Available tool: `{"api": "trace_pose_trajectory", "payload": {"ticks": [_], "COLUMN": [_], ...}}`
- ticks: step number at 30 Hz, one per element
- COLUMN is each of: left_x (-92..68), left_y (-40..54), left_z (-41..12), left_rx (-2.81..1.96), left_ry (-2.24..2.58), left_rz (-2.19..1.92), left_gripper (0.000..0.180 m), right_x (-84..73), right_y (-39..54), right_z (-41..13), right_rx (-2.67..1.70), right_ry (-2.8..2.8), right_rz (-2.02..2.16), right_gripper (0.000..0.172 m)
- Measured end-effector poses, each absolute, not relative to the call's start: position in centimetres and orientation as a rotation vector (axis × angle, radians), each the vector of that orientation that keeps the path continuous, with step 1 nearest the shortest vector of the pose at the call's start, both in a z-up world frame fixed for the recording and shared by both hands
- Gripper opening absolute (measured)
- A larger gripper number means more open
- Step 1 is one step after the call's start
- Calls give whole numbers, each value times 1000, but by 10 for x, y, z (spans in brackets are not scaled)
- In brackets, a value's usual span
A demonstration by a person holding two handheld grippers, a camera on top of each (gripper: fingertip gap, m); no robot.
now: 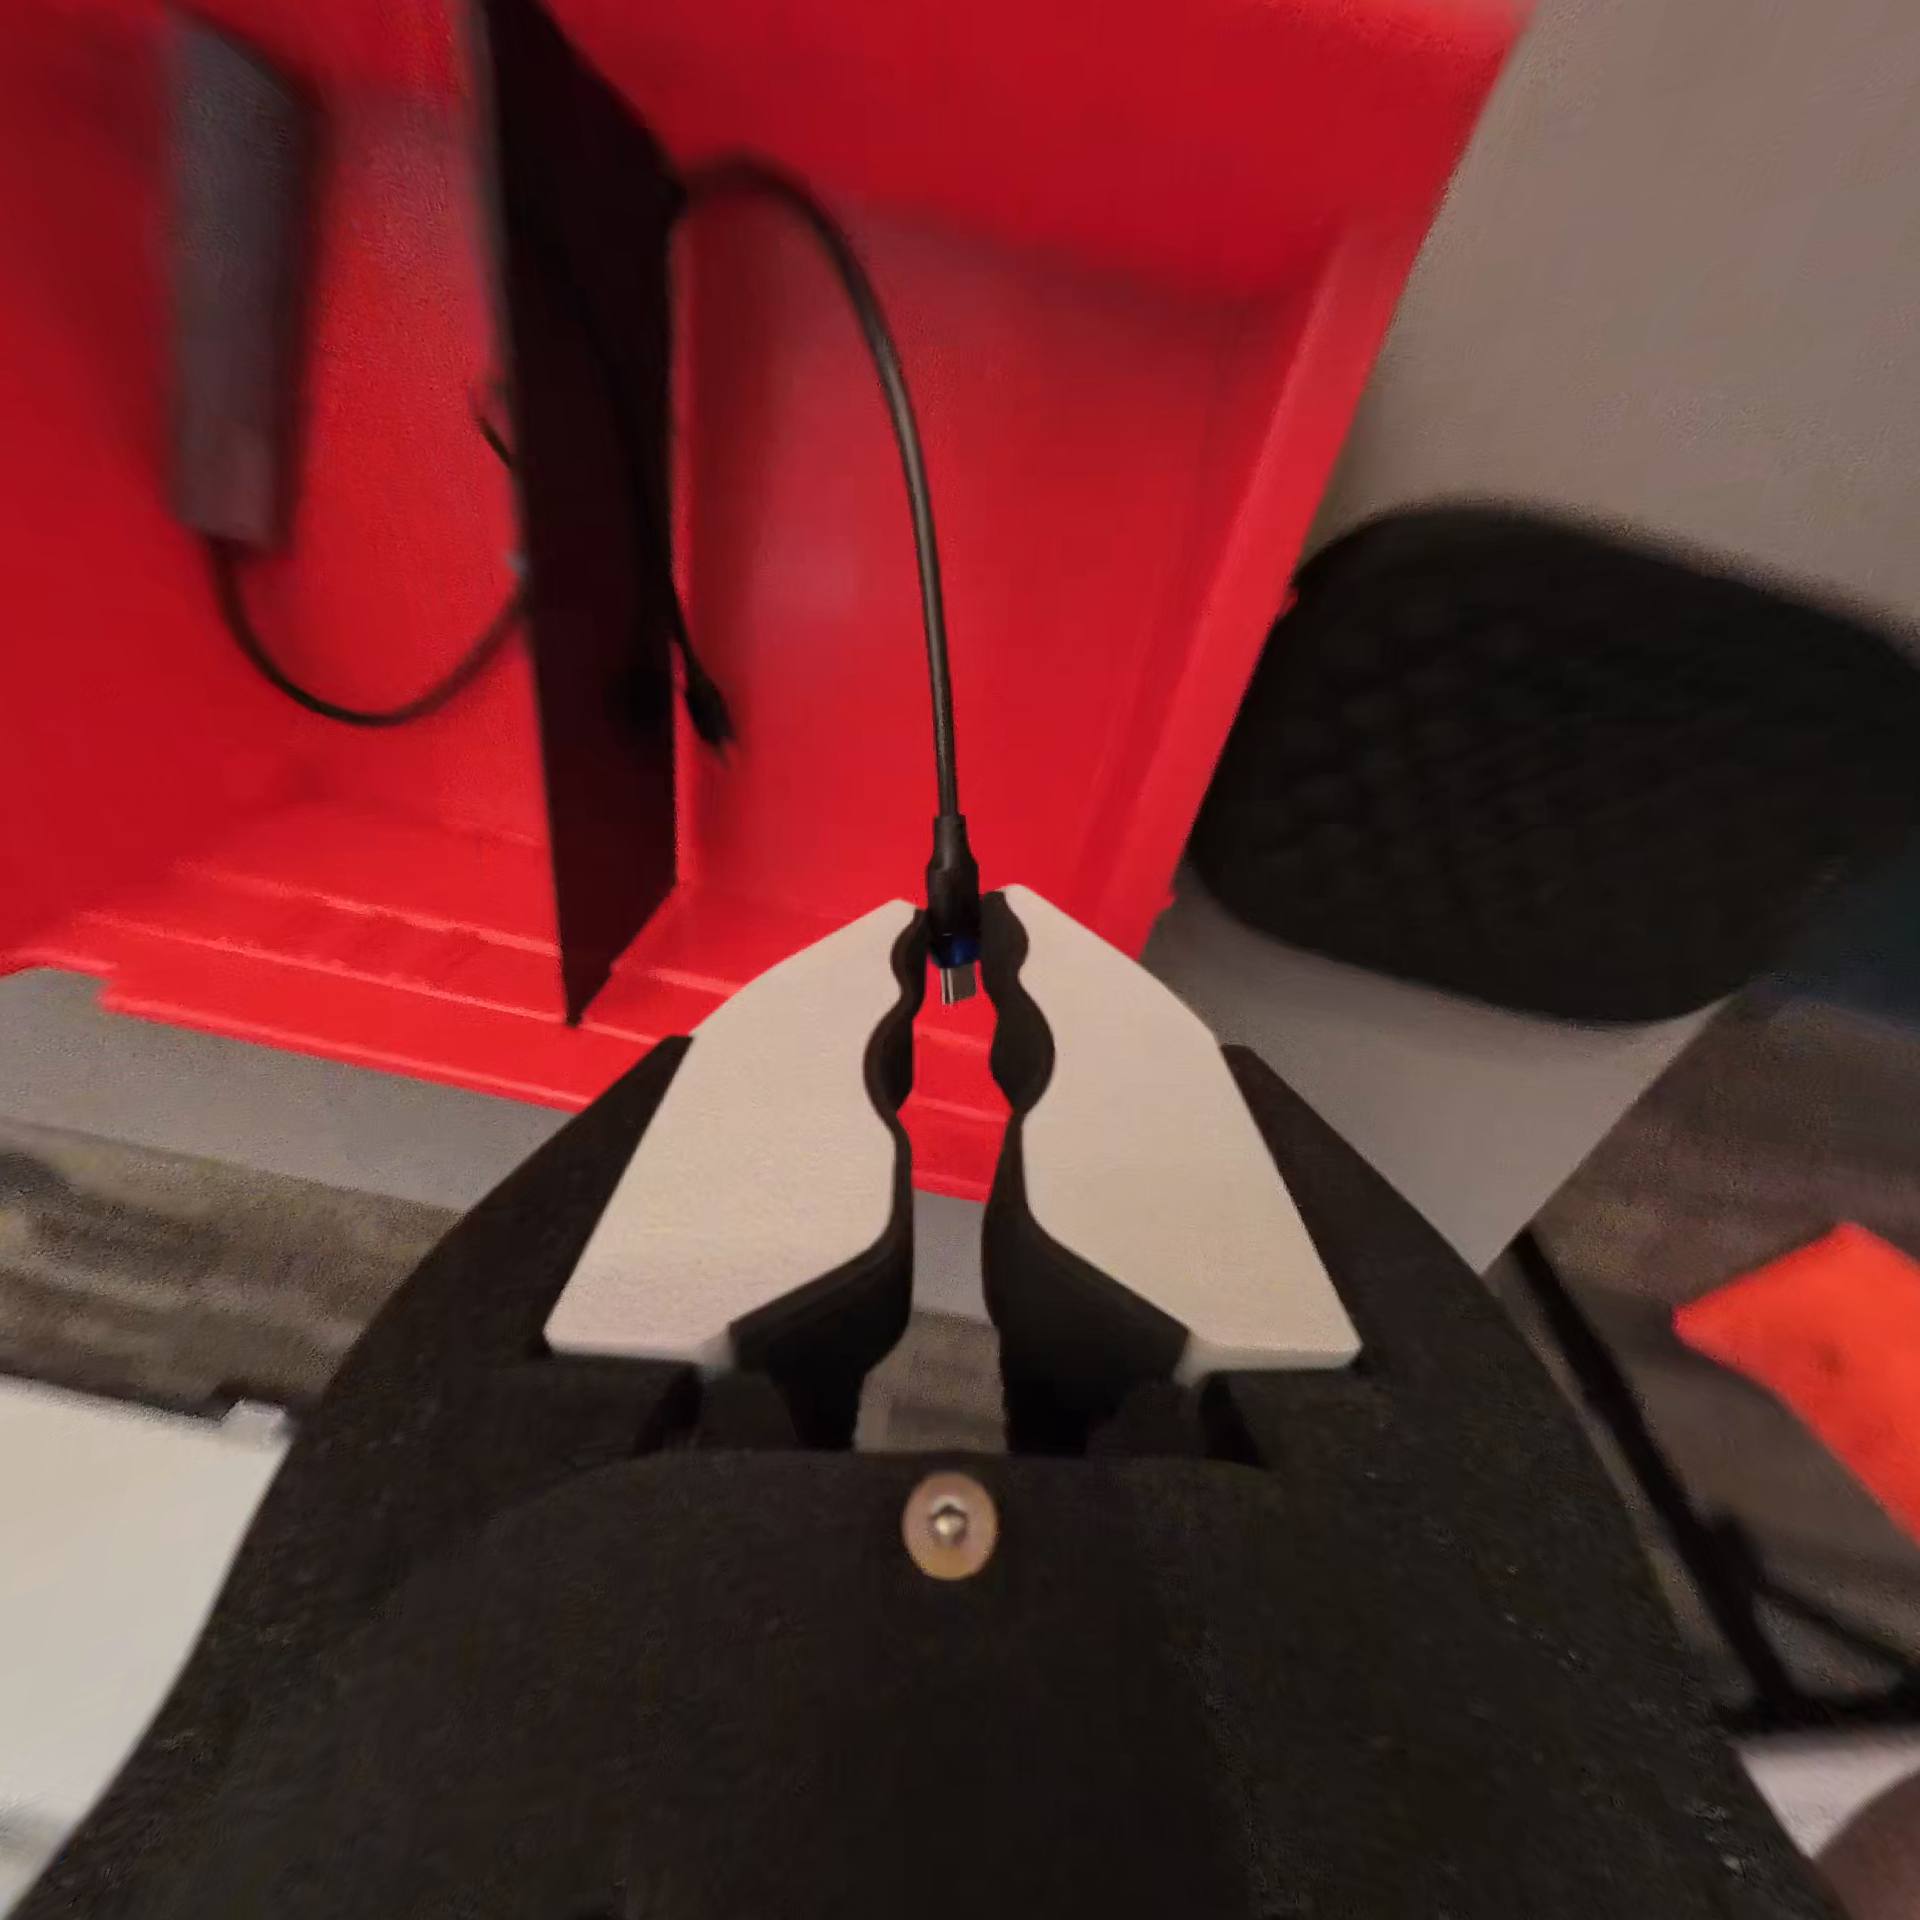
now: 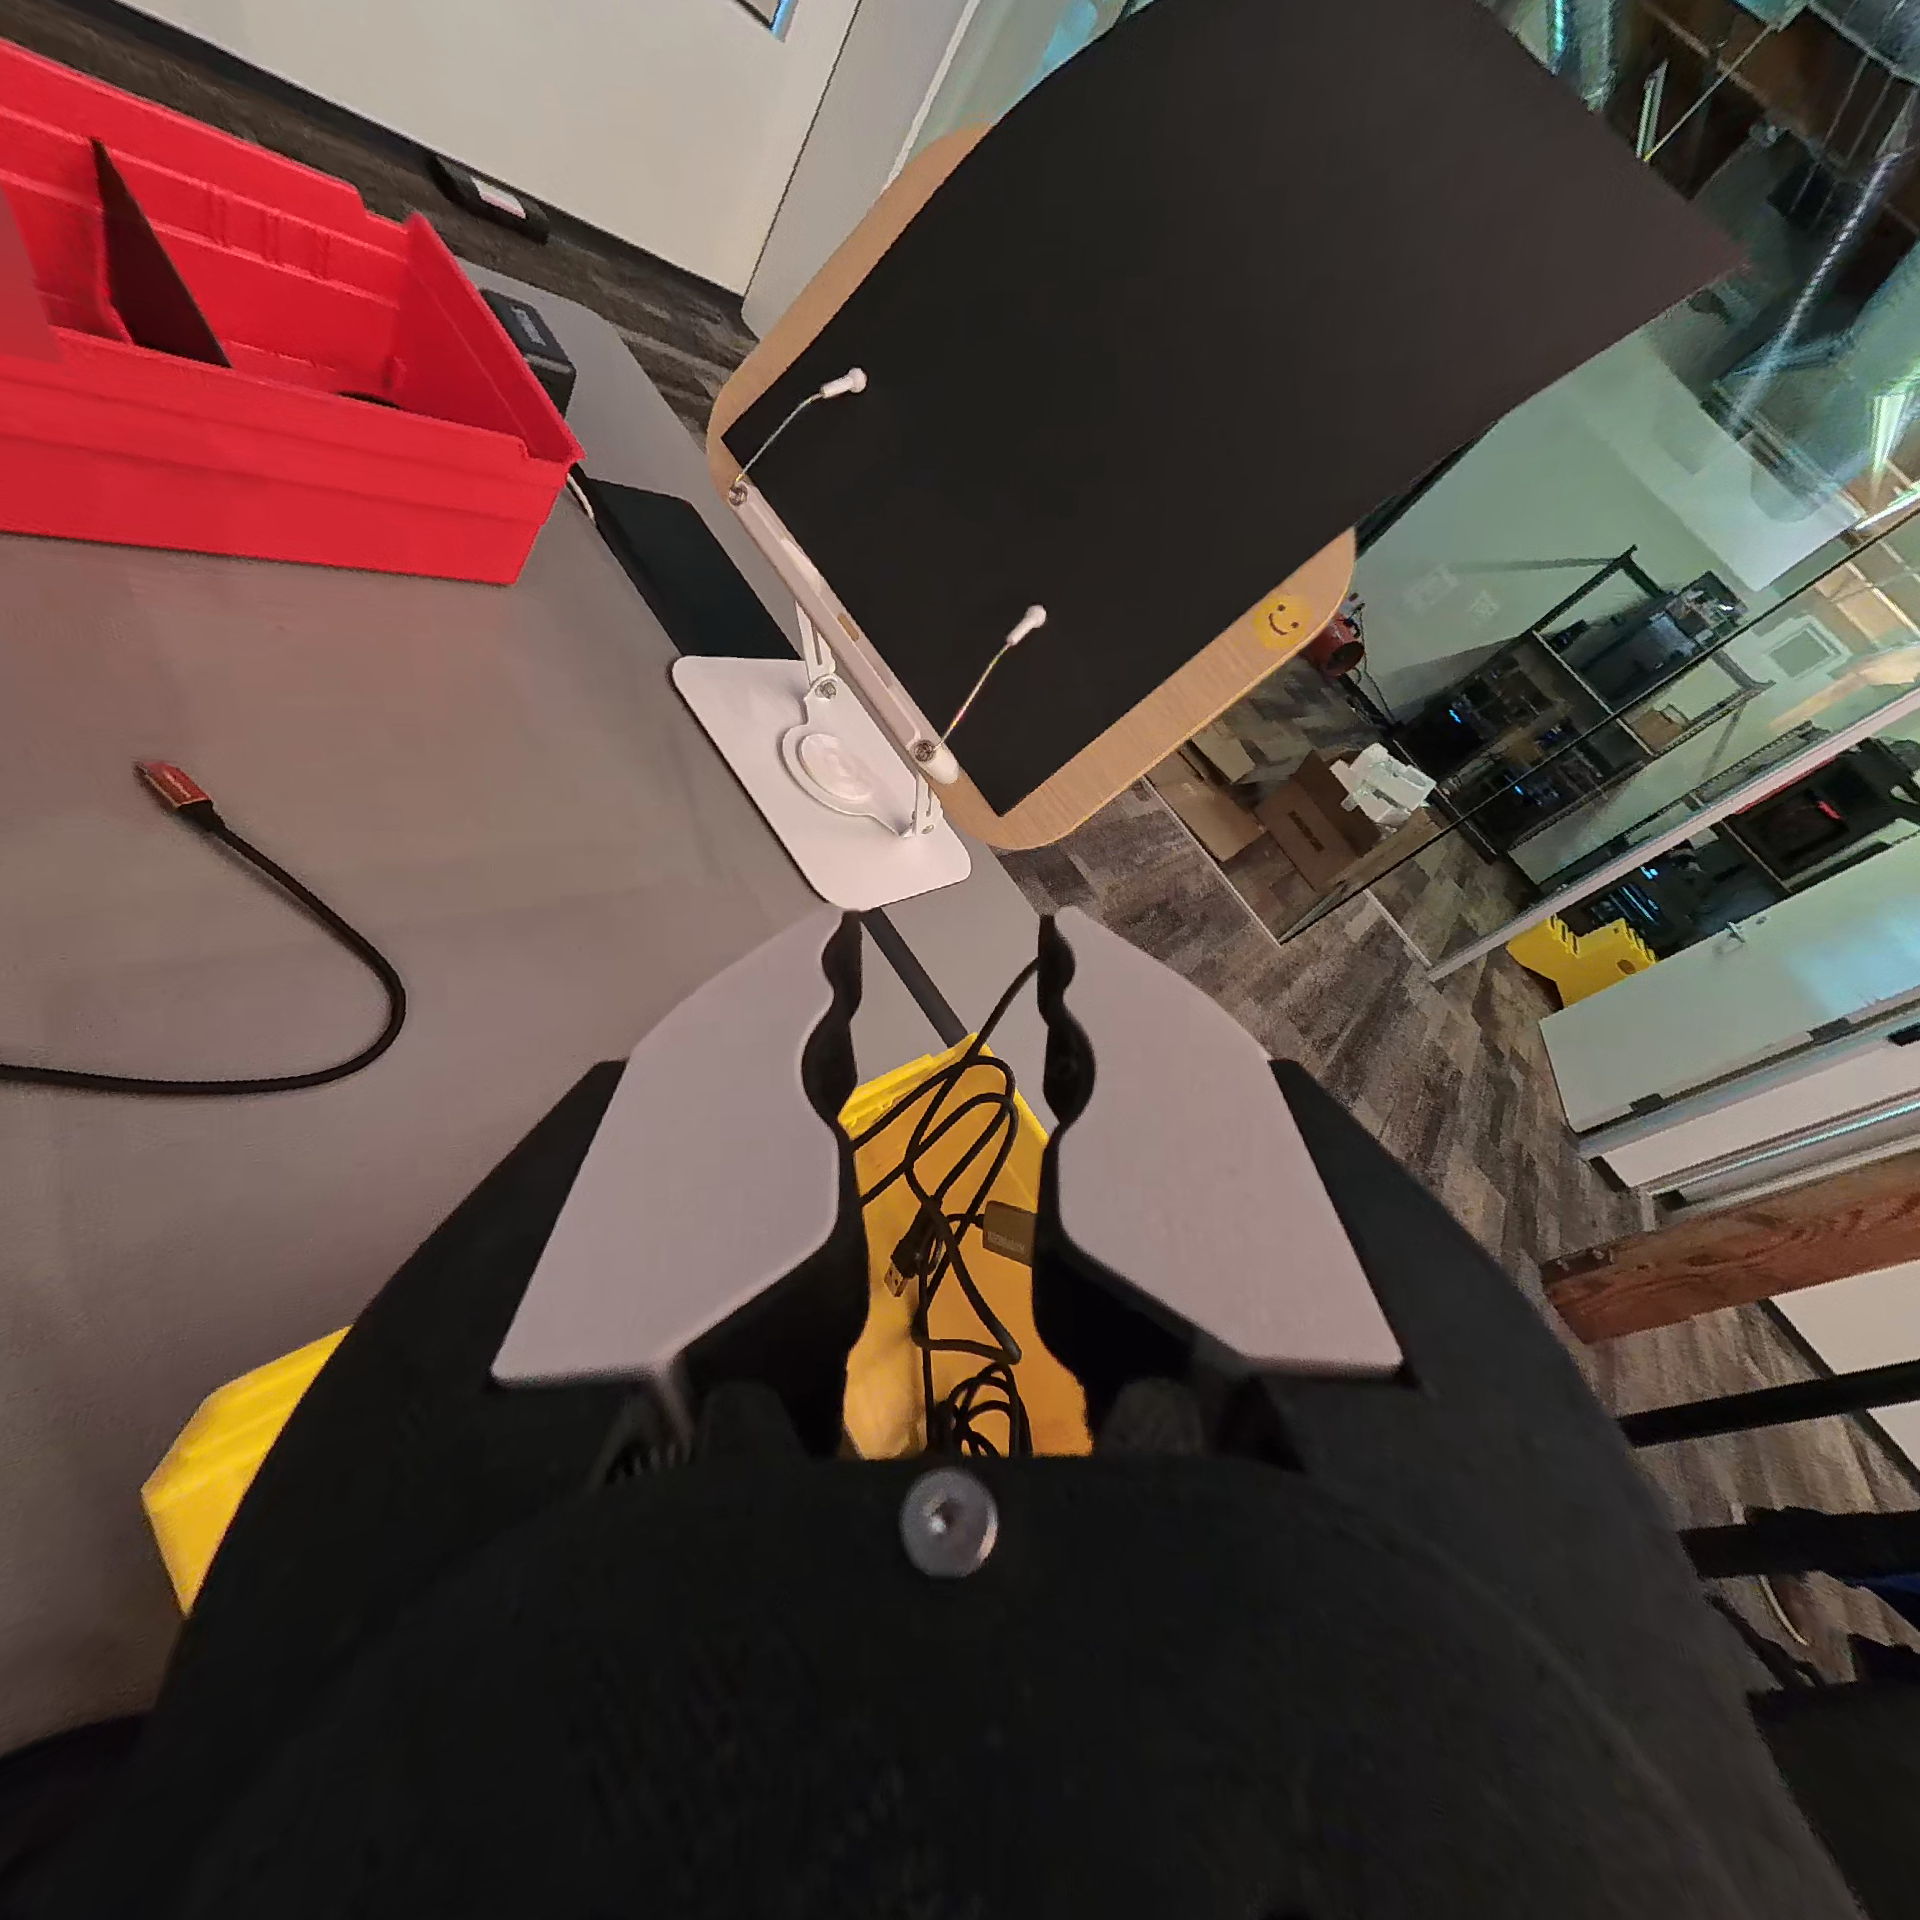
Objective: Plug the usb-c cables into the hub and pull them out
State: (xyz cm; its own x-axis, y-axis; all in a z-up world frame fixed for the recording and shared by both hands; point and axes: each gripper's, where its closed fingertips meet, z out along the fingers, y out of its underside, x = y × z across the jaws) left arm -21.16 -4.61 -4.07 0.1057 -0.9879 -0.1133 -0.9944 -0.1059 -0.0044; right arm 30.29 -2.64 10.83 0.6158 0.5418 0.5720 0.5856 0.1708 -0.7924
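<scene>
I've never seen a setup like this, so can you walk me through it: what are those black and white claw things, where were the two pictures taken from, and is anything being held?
Each picture comes from a camera mounted on a hand-held two-finger gripper, looking forward along its fingers. No robot arm is involved; a person carries one gripper in each hand.

In the left wrist view, the left gripper pinches the plug end of a black usb-c cable, which arcs back into a red bin. A grey hub lies in the bin's other compartment, past a black divider.

In the right wrist view, the right gripper is open and holds nothing. Below it is a yellow bin of tangled black cables. On the grey table lies a loose cable with a red plug.
</scene>
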Motion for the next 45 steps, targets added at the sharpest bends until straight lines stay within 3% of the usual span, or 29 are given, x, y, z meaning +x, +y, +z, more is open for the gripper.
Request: {"api": "trace_pose_trajectory", "payload": {"ticks": [5,10,14,20,24,27,28,29,32,35,39,41,45], "left_x": [-120,-38,23,76,99,104,106,108,94,42,-82,-123,-156], "left_y": [-75,-78,-77,-88,-116,-128,-137,-146,-146,-91,47,84,110], "left_z": [67,101,68,-58,-115,-135,-137,-133,-96,-40,16,4,-61], "left_rx": [-2082,-2000,-2001,-2041,-2100,-2141,-2159,-2161,-2139,-2066,-1877,-1840,-1944], "left_ry": [1739,1526,1495,1547,1555,1553,1568,1574,1524,1405,1298,1448,1744], "left_rz": [-471,-618,-581,-293,-437,-589,-690,-822,-1050,-841,-66,89,184], "left_gripper": [8,8,7,7,7,8,17,27,33,31,28,21,26], "right_x": [309,308,310,310,307,301,298,297,295,299,305,306,302], "right_y": [-27,-33,-38,-40,-35,-34,-34,-33,-33,-31,-27,-25,-20], "right_z": [112,118,120,121,113,109,108,106,102,103,103,101,93], "right_rx": [-1465,-1435,-1423,-1409,-1433,-1438,-1441,-1445,-1448,-1448,-1462,-1474,-1508], "right_ry": [-984,-983,-977,-978,-1001,-1025,-1036,-1046,-1060,-1039,-1018,-1018,-1040], "right_rz": [-29,-17,-4,25,15,26,31,37,57,68,50,36,5], "right_gripper": [33,33,33,32,32,32,32,32,32,32,32,32,32]}}
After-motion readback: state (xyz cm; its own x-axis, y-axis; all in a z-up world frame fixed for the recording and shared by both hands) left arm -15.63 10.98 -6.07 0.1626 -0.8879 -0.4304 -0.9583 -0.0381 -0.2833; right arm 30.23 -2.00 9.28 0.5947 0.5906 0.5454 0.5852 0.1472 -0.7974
